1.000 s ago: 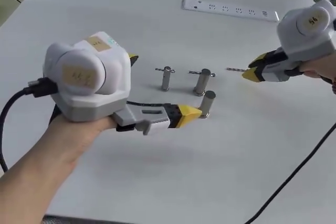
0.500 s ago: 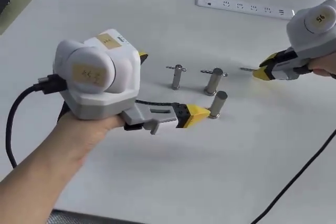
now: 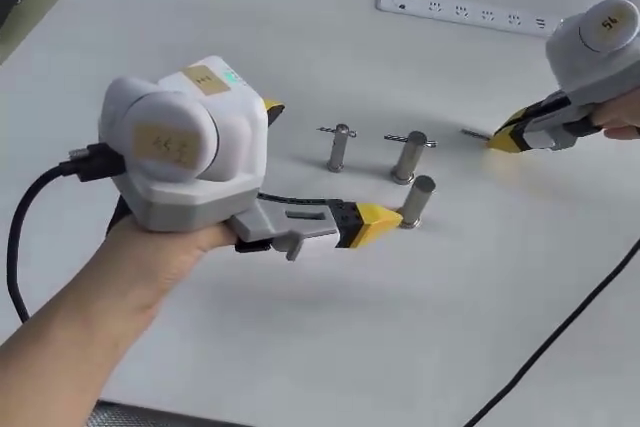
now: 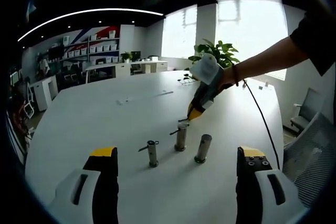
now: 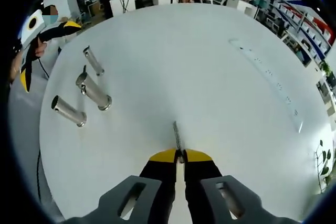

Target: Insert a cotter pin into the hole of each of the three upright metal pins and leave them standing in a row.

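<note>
Cotter pin of thin grey wire is pinched in the closed jaws of the yellow-tipped right gripper, at 3 o'clock from three upright grey metal pins on the white table. Two far pins carry cotter pins. The bare pin stands at 5 o'clock of the middle one. Left gripper is spread wide and empty, one tip just beside the bare pin.

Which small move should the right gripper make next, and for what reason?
Probably move the right gripper toward the bare metal pin, which stands beside the open left gripper, to line up its cotter pin. It is shut on that cotter pin, apart from the row, while the end metal pin and middle metal pin already carry theirs.
</note>
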Demonstrator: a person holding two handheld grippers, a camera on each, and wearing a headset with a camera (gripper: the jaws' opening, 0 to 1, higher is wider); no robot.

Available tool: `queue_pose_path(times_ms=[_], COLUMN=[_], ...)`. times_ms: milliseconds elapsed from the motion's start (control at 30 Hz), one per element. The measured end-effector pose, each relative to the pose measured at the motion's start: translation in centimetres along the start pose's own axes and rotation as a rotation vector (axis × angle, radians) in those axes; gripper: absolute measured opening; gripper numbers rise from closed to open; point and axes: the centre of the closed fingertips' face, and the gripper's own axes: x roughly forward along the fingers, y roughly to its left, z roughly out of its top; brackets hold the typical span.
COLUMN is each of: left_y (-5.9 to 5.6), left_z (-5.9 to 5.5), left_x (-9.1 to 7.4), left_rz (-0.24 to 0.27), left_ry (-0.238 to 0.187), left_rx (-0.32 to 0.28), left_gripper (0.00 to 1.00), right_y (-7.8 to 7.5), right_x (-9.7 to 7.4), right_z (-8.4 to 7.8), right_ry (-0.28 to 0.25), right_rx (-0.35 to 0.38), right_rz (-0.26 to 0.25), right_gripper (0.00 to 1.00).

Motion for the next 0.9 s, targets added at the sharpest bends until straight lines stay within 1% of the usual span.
queue_pose_path(times_ms=[133,300,400,500,567,600,667,733,900], left_y=[0.0,0.1,0.2,0.1,0.0,0.0,0.0,0.0,-0.1], left_z=[-0.1,0.1,0.1,0.2,0.2,0.1,0.2,0.2,0.3], left_x=[-0.1,-0.2,-0.2,-0.2,-0.2,-0.2,-0.2,-0.2,-0.2], left_rz=[-0.004,-0.003,0.0,-0.001,-0.003,-0.002,0.001,0.001,0.0], left_ry=[0.003,-0.002,-0.005,-0.008,-0.006,-0.005,-0.007,-0.01,-0.012], left_rx=[-0.01,-0.01,-0.011,-0.005,-0.005,-0.003,-0.001,-0.003,-0.005], left_gripper=[0.94,0.94,0.93,0.93,0.93,0.93,0.93,0.93,0.9], right_y=[0.1,0.0,0.0,0.1,0.3,0.4,0.7,1.0,2.1], right_x=[0.0,0.0,0.0,-0.1,-0.3,-0.4,-0.5,-0.7,-1.8], right_z=[0.0,0.0,0.0,-0.2,-0.2,0.0,-0.2,-0.2,0.1], right_ry=[0.023,0.023,0.022,0.038,0.028,0.014,0.011,0.006,-0.022], right_rx=[-0.042,-0.065,-0.072,-0.115,-0.125,-0.15,-0.156,-0.181,-0.228], right_rz=[-0.016,-0.021,-0.033,-0.054,-0.054,-0.057,-0.053,-0.056,-0.062], right_gripper=[0.0,0.0,0.0,0.0,0.0,0.0,0.0,0.0,0.0])
